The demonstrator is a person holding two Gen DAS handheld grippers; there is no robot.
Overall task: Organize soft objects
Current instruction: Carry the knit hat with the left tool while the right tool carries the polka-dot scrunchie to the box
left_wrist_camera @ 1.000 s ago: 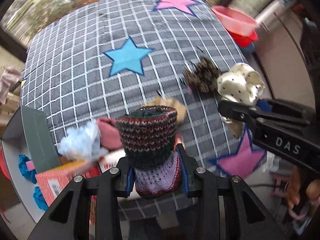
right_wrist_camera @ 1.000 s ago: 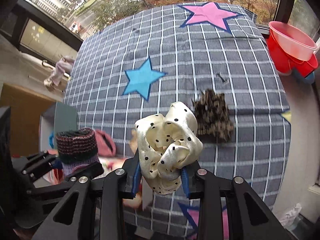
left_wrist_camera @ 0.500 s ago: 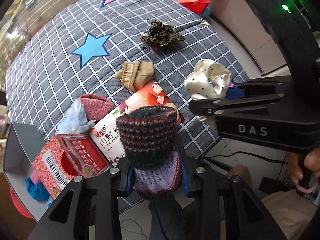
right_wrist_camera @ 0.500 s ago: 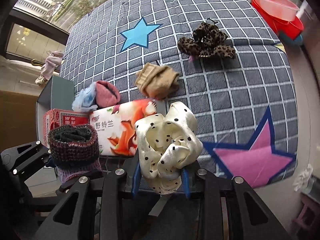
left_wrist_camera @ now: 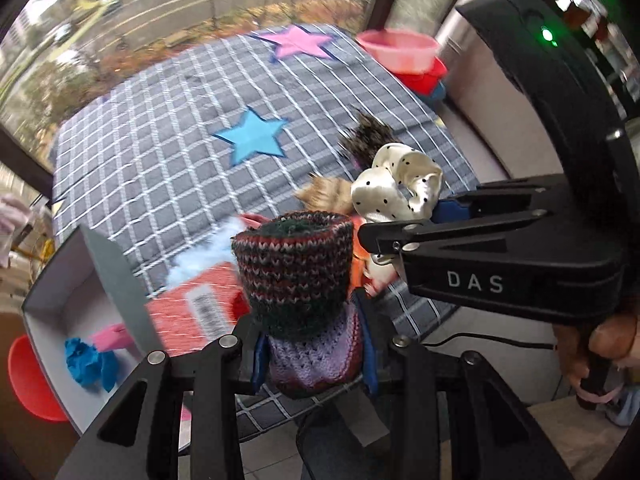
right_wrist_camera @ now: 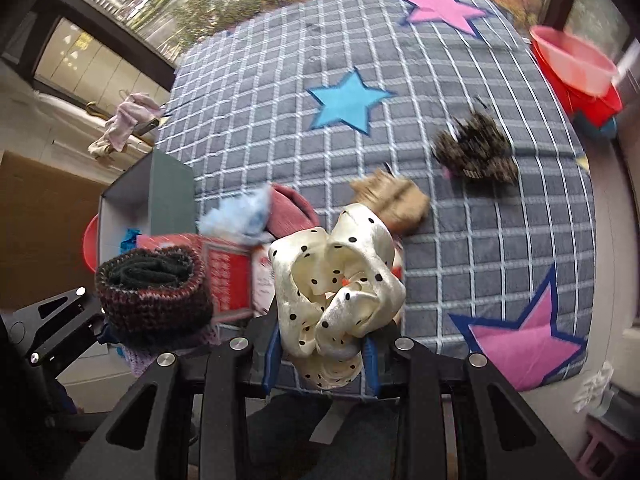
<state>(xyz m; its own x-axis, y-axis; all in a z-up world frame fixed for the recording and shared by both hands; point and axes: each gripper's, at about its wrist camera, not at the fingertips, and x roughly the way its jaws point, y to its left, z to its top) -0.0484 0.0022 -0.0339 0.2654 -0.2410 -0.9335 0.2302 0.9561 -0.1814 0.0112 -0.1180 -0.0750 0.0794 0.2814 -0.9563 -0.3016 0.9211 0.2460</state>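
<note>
My left gripper (left_wrist_camera: 314, 354) is shut on a rolled knitted sock (left_wrist_camera: 298, 276), striped dark red and green with a lilac end; the same sock (right_wrist_camera: 154, 290) shows at the left of the right wrist view. My right gripper (right_wrist_camera: 320, 354) is shut on a cream polka-dot scrunchie (right_wrist_camera: 334, 284), seen too in the left wrist view as the scrunchie (left_wrist_camera: 394, 184) held from the right. Both hang above the near edge of the checked blanket (right_wrist_camera: 400, 60). On it lie a leopard scrunchie (right_wrist_camera: 476, 152), a tan sock (right_wrist_camera: 394, 198), a pink sock (right_wrist_camera: 290, 210) and a pale blue fluffy piece (right_wrist_camera: 240, 216).
An open grey box (left_wrist_camera: 72, 308) with blue and pink items stands at the blanket's left corner, a red bowl (left_wrist_camera: 28, 380) beside it. A red carton (left_wrist_camera: 192, 312) lies near the edge. Stacked pink and red basins (right_wrist_camera: 580, 72) sit at the far right. A hand (left_wrist_camera: 596, 344) holds the right gripper.
Both grippers have swung with their loads; the view tilted up and toward the grey box. The blanket items now look further off and blurred. Neither grip has changed.
</note>
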